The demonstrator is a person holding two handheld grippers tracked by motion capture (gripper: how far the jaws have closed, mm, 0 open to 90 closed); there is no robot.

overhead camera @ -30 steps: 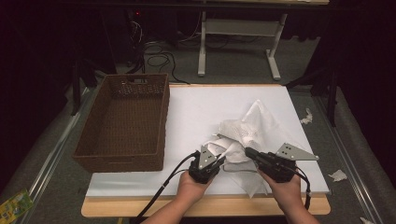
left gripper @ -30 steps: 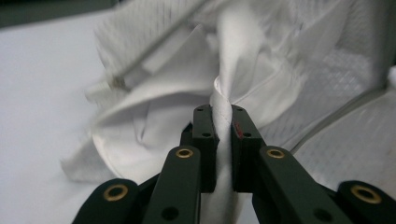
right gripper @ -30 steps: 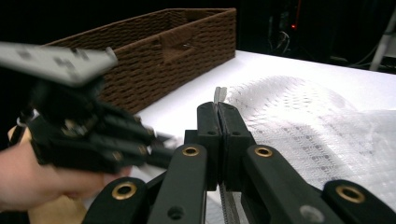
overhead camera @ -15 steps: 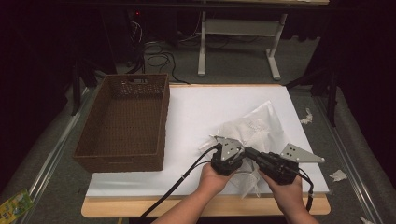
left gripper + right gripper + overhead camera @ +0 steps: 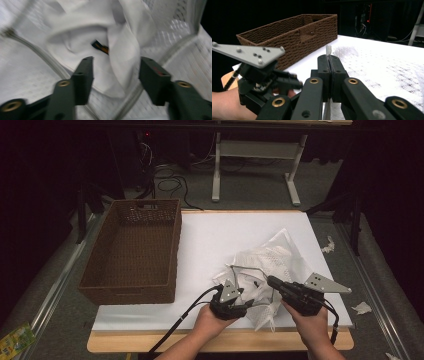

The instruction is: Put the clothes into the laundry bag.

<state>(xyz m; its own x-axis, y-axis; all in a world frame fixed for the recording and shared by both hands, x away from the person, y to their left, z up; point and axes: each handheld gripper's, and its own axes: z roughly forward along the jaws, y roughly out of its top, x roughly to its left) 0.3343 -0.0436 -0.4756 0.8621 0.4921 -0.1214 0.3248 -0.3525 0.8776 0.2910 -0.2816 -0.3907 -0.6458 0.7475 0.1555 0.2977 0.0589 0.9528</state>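
Down at the lower centre of the high view, a crumpled white mesh laundry bag (image 5: 272,262) on the white table top (image 5: 220,235), zipper edge looping across it. Left gripper (image 5: 235,302) at the bag's near left corner, jaws about halfway apart and just been opening, pads off the cloth. In the left gripper view, a fold of white fabric (image 5: 125,62) bulging up between the two black jaws, touching neither pad clearly; a small dark and orange tag (image 5: 101,47) peeking from the folds just above; grey zipper tape (image 5: 37,53) running diagonally at left. Blurred, that view. Right gripper (image 5: 272,282) at the bag's near right side, jaws pressed fully together on a thin grey strip of the bag's zipper edge (image 5: 328,50), which pokes up above the fingertips in the right gripper view. Mesh cloth spreading off to the right of that frame, left gripper with its grey three-cornered plate (image 5: 249,56) at lower left. Left of the bag, well apart, a brown wicker basket (image 5: 95,270) along the table's left edge, nothing between it and the bag. Beyond the table, at upper centre, a white metal table frame (image 5: 255,157) and loose cables (image 5: 170,182) on the grey floor; white scraps (image 5: 361,308) at right, off the table; a yellow-green packet (image 5: 15,340) at bottom left.
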